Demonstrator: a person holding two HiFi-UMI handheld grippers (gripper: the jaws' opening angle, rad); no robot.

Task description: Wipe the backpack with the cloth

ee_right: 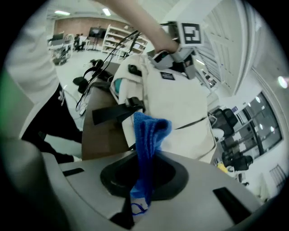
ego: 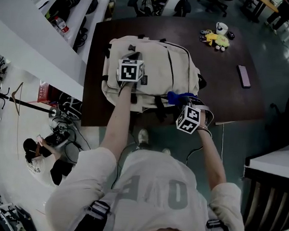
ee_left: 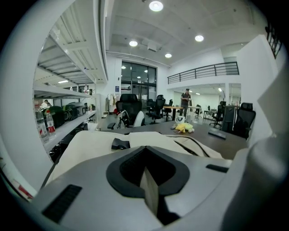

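A cream backpack point(ego: 162, 69) lies flat on the dark table point(ego: 225, 93). My left gripper point(ego: 132, 57) rests on the bag's left half, jaws shut on a thin cream fold of its fabric point(ee_left: 149, 189). In the left gripper view the bag's surface point(ee_left: 90, 144) stretches ahead of it. My right gripper point(ego: 183, 104) is at the bag's near right edge, shut on a blue cloth point(ego: 178, 96). In the right gripper view the cloth point(ee_right: 148, 131) stands up out of the gripper point(ee_right: 145, 178) and its bunched end is against the cream side of the backpack point(ee_right: 180, 103), beside a black strap point(ee_right: 115, 113).
A dark phone point(ego: 244, 75) and a yellow toy point(ego: 218, 39) lie on the far right of the table. White shelves with a bottle point(ego: 62, 26) run along the left. A person point(ego: 38, 154) sits on the floor at the lower left. Office chairs point(ego: 152, 2) stand beyond the table.
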